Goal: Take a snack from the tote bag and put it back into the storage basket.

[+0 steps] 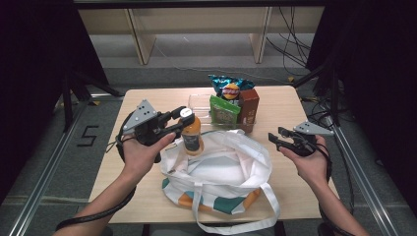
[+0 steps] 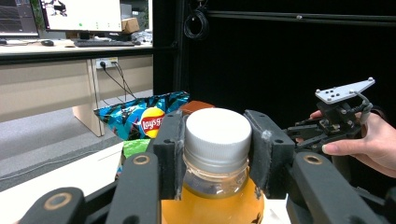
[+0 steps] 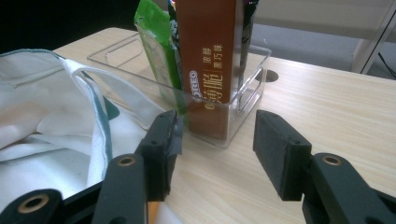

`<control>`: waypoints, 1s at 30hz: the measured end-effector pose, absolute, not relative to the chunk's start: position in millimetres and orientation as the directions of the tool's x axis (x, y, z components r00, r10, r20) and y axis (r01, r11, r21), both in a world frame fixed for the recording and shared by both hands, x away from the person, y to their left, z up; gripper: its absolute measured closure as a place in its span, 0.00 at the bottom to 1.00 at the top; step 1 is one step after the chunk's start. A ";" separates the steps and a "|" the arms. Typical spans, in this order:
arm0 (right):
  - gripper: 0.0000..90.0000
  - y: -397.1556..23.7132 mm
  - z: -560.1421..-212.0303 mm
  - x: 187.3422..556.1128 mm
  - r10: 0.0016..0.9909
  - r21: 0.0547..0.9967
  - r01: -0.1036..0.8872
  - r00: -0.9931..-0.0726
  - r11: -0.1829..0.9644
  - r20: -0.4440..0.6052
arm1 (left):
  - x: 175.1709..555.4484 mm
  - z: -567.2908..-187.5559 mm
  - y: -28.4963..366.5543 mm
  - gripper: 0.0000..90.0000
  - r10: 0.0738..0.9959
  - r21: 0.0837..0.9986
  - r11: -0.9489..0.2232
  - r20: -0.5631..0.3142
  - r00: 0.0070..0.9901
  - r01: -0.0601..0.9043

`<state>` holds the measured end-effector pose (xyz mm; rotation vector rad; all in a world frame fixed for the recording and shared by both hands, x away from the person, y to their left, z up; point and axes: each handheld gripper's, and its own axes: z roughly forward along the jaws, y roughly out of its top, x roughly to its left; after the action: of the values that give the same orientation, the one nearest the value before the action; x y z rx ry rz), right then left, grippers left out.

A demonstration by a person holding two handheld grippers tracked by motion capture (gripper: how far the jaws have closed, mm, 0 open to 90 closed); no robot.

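High view shows our left hand-held gripper (image 1: 181,119) clamped on the white cap and neck of the orange drink bottle (image 1: 192,136), which hangs upright at the near-left rim of the open tote bag (image 1: 221,169) on the desk (image 1: 287,105). Our right hand-held gripper (image 1: 275,139) waits empty beside the bag, jaws parted. We judge the step is bagging: we should carry the bottle over the opening, lower it straight, and let go only once it rests inside.
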<state>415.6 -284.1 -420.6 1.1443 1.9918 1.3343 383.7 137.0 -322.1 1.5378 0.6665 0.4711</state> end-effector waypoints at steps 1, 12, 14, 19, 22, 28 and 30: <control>0.56 -284.2 -420.7 415.6 0.843 0.911 0.374 -0.535 0.175 0.058 | 383.8 -321.8 136.9 0.66 0.662 0.992 0.002 -0.097 0.743 0.128; 0.56 -282.8 -420.5 414.3 0.846 0.906 0.393 -0.527 0.156 0.083 | 385.6 -316.6 138.7 0.66 0.664 0.993 0.009 -0.092 0.742 0.115; 0.56 -282.8 -420.5 414.3 0.845 0.907 0.392 -0.529 0.157 0.082 | 386.1 -316.1 139.3 0.66 0.665 0.993 0.008 -0.090 0.742 0.114; 0.56 -282.7 -420.5 414.1 0.849 0.905 0.396 -0.523 0.158 0.080 | 387.3 -313.8 140.0 0.66 0.667 0.994 0.013 -0.091 0.739 0.111; 0.56 -282.8 -421.1 414.5 0.848 0.906 0.389 -0.526 0.165 0.071 | 388.4 -311.8 140.3 0.66 0.666 0.994 0.015 -0.091 0.740 0.109; 0.56 -283.1 -421.3 414.6 0.850 0.906 0.390 -0.522 0.164 0.072 | 389.9 -307.0 140.1 0.66 0.668 0.995 0.016 -0.085 0.739 0.099; 0.56 -283.5 -421.5 415.0 0.849 0.907 0.385 -0.524 0.169 0.065 | 390.5 -305.8 140.4 0.66 0.669 0.995 0.013 -0.081 0.739 0.097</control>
<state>415.0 -283.5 -421.5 1.1639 1.9881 1.3274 390.5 140.4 -305.8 1.5147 0.6514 0.4988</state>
